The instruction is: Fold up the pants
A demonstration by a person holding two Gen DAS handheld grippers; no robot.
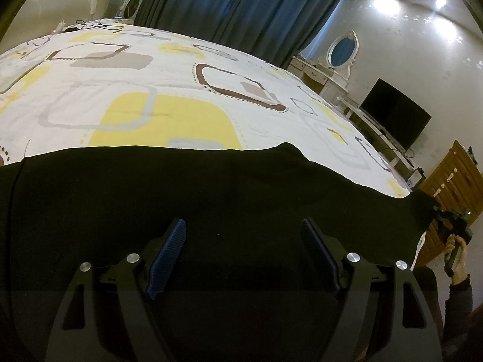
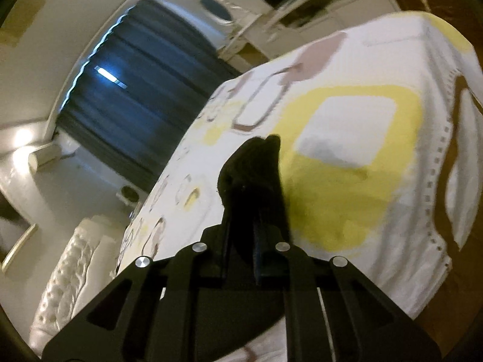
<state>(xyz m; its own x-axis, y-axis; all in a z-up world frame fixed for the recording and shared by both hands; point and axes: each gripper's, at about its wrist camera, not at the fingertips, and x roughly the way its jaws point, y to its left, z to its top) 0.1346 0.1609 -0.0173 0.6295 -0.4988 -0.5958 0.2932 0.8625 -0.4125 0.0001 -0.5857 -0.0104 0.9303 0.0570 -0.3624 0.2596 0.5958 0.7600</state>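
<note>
Right now the black pants point(image 1: 211, 199) lie spread across the near side of the bed point(image 1: 169, 90), on a white quilt printed with yellow, grey and brown rounded squares, and they fill the lower half of the left wrist view. Above them the left gripper point(image 1: 243, 226) hangs with its two blue-ribbed fingers point(image 1: 167, 256) set wide apart, nothing between them, the dark cloth lying underneath; whether the tips touch the fabric cannot be told. Toward the right edge of that same view the pants narrow into a strip that runs off the corner of the bed to the right gripper point(image 1: 452, 220), seen small and held in a hand point(image 1: 457, 264). From the right wrist camera, which is blurred, the right gripper point(image 2: 253, 181) has its fingers drawn close together on a bunched end of the black pants point(image 2: 256, 157), which sticks up past the tips over a yellow patch of the quilt point(image 2: 347, 163). Behind the bed hang dark blue curtains point(image 1: 241, 6), and along the wall to the right stand a white dresser with an oval mirror point(image 1: 342, 49), a dark television point(image 1: 395, 114) and a wooden chest of drawers point(image 1: 452, 178)
</note>
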